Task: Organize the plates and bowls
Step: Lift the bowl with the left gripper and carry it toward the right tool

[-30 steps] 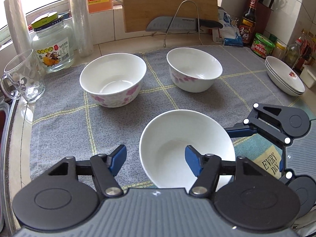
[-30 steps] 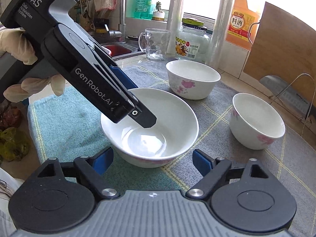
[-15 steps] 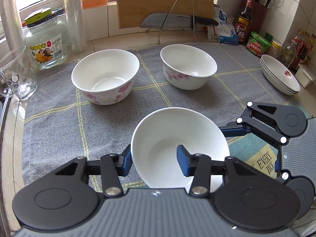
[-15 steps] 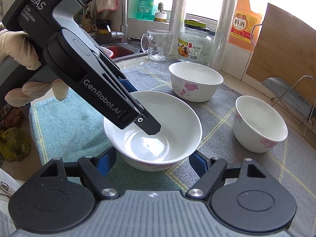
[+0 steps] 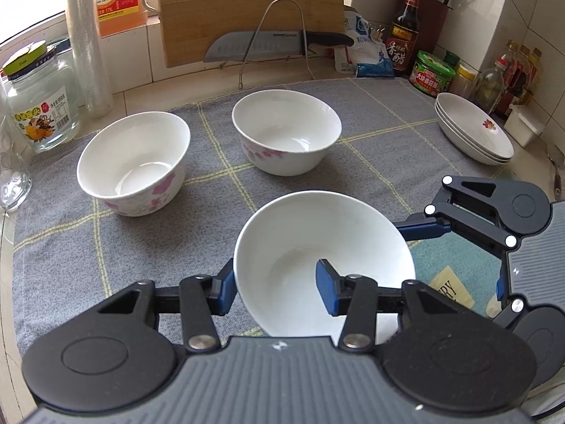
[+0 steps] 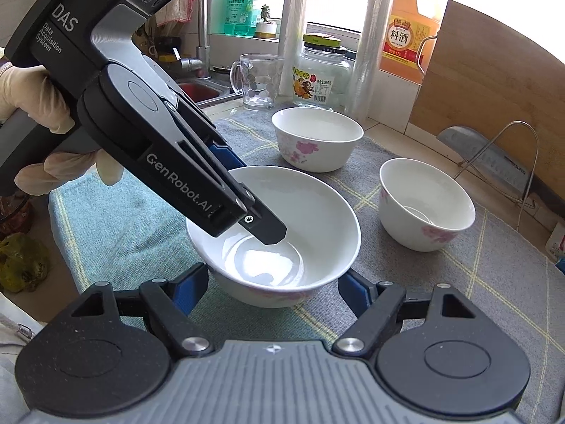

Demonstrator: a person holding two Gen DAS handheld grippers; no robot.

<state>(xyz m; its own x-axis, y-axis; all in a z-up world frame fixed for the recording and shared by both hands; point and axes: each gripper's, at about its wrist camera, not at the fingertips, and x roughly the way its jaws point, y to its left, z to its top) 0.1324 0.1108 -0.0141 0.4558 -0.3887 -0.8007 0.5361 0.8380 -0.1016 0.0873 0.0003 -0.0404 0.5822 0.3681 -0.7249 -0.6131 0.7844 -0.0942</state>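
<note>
Here the left gripper [image 5: 275,291] is clamped on the rim of the near bowl [image 5: 323,265], one pad inside, one outside. The right gripper [image 6: 273,288] straddles that bowl, pads apparently at its sides. Two more bowls [image 5: 132,162] sit at eleven and twelve o'clock, stacked plates [image 5: 473,132] at two.

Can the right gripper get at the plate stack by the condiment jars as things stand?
Probably not right away. The right gripper has its jaws on either side of the near bowl, which the left gripper clamps by the rim. The plate stack itself looks unobstructed.
</note>
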